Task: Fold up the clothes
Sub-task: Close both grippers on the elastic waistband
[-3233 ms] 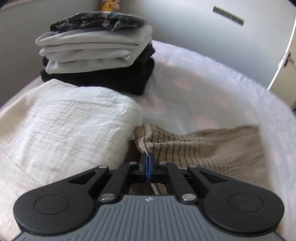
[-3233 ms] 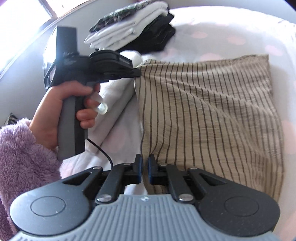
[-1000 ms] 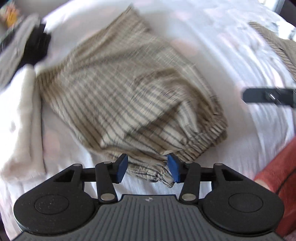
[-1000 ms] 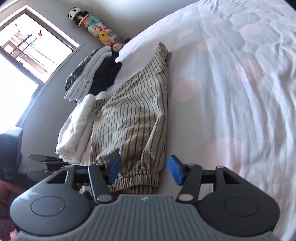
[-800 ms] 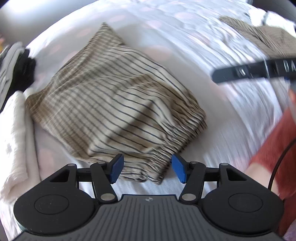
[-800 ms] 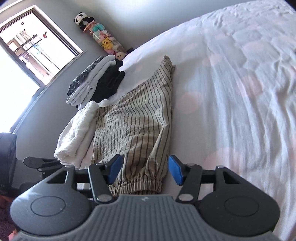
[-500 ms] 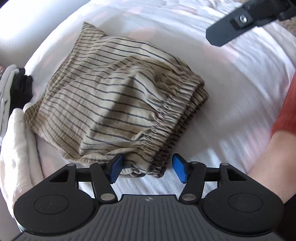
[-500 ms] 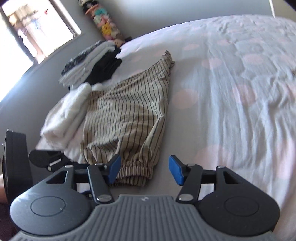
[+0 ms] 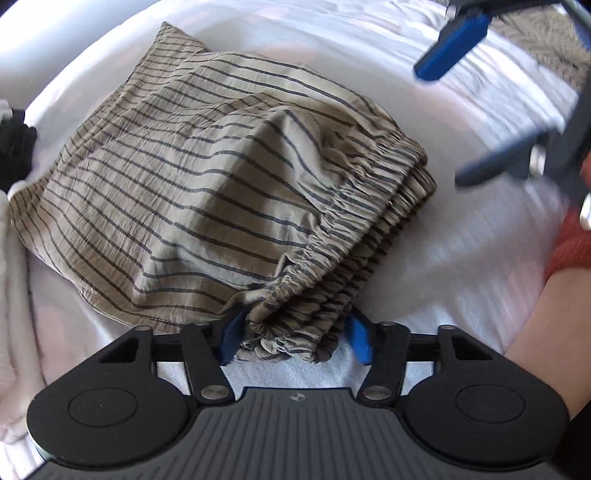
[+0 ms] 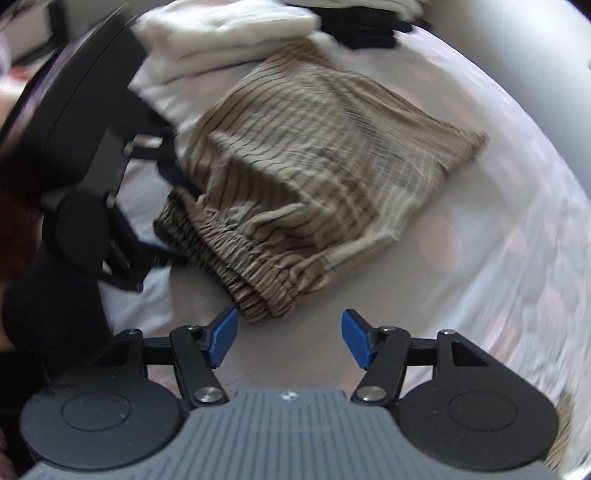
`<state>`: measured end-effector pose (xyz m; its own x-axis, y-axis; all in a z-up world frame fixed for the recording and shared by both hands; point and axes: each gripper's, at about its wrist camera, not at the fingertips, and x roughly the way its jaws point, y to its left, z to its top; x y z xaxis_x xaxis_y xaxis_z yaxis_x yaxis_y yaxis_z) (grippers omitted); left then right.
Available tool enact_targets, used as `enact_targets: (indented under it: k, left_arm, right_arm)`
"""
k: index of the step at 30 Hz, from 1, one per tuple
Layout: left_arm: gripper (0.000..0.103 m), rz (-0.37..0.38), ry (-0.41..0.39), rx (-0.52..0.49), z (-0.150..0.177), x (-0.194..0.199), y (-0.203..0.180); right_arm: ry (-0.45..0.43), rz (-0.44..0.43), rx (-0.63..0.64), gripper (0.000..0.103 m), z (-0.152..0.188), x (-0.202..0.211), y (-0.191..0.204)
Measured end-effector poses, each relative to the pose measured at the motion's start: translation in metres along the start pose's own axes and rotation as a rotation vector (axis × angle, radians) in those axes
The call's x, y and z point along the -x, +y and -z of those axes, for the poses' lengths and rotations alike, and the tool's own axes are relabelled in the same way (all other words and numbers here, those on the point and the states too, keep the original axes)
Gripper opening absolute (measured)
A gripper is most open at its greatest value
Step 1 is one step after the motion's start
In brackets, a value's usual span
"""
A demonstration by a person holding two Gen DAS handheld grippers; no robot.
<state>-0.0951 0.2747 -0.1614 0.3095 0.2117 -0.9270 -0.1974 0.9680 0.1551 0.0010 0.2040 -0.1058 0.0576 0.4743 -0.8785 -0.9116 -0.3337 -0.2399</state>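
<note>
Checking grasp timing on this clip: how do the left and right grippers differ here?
The left gripper has the striped shorts' gathered waistband between its fingers; the right gripper has only bedsheet between its own, just short of the waistband. Both are open.

A bedroom in a home. A wide bed (image 10: pixel 480 258) fills the space, covered with a white sheet printed with pale pink dots. Folded clothes lie on it: tan striped trousers (image 9: pixel 207 192) with a gathered elastic waistband, a folded cream-white cloth (image 10: pixel 236 33) beside them, and a dark folded garment (image 10: pixel 373 29) at the far edge. A plain grey wall (image 10: pixel 517 33) rises just behind the bed.
</note>
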Motion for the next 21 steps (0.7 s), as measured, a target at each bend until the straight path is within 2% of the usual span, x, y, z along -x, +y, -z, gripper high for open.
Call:
enact_targets:
  k: [5,8,15,21]
  left_arm:
    - [0.039,0.048,0.015,0.068,-0.004,0.001,0.017]
    - [0.03,0.093,0.035,0.135,-0.009,0.001,0.031]
    - [0.023,0.218,0.053,0.296,-0.006,0.0,0.067]
    - [0.023,0.269,0.067,0.367,-0.002,-0.002,0.08]
  right_arm:
    - [-0.038,0.087,0.347,0.066,-0.004,-0.013,0.04]
    - [-0.044,0.132,0.49,0.064,-0.003,-0.02,0.057]
    - [-0.025,0.208,0.63,0.063,0.001,-0.038,0.073]
    - [-0.029,0.256,0.704,0.062,0.005,-0.05,0.079]
